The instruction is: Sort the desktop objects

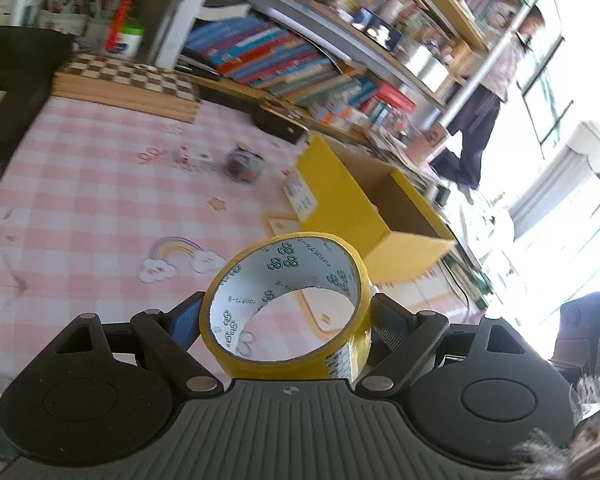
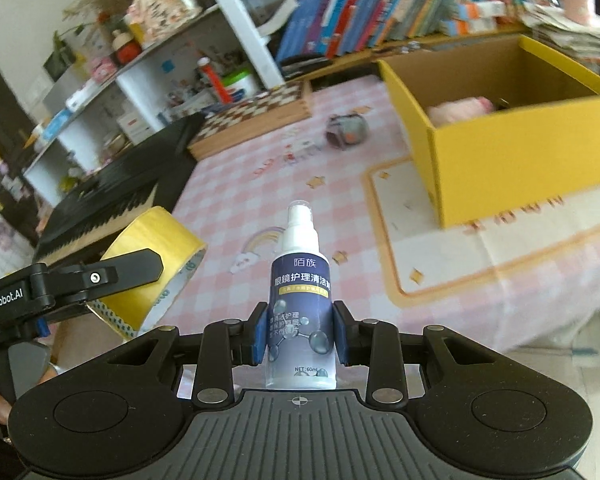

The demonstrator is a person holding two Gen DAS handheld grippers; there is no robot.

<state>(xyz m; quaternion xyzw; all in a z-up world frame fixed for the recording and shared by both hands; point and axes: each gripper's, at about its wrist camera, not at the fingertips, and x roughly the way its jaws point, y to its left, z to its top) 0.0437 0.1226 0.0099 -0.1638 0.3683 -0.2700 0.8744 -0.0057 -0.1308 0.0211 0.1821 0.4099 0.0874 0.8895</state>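
My left gripper (image 1: pixel 286 320) is shut on a roll of yellow tape (image 1: pixel 342 356), held above the pink checked tablecloth (image 1: pixel 100 200); the roll also shows at the left of the right wrist view (image 2: pixel 148 248). My right gripper (image 2: pixel 300 336) is shut on a small spray bottle (image 2: pixel 300 300) with a dark blue label and a clear cap, held upright above the cloth. An open yellow cardboard box (image 2: pixel 520 160) stands on the table ahead and to the right, with something pink (image 2: pixel 460 108) inside. It also shows in the left wrist view (image 1: pixel 340 192).
A small grey pouch-like object (image 2: pixel 346 130) and a small white item (image 2: pixel 304 148) lie mid-table. A chessboard (image 2: pixel 252 116) sits at the far edge, and a black keyboard (image 2: pixel 112 196) lies at the left. Bookshelves (image 2: pixel 380 12) stand behind.
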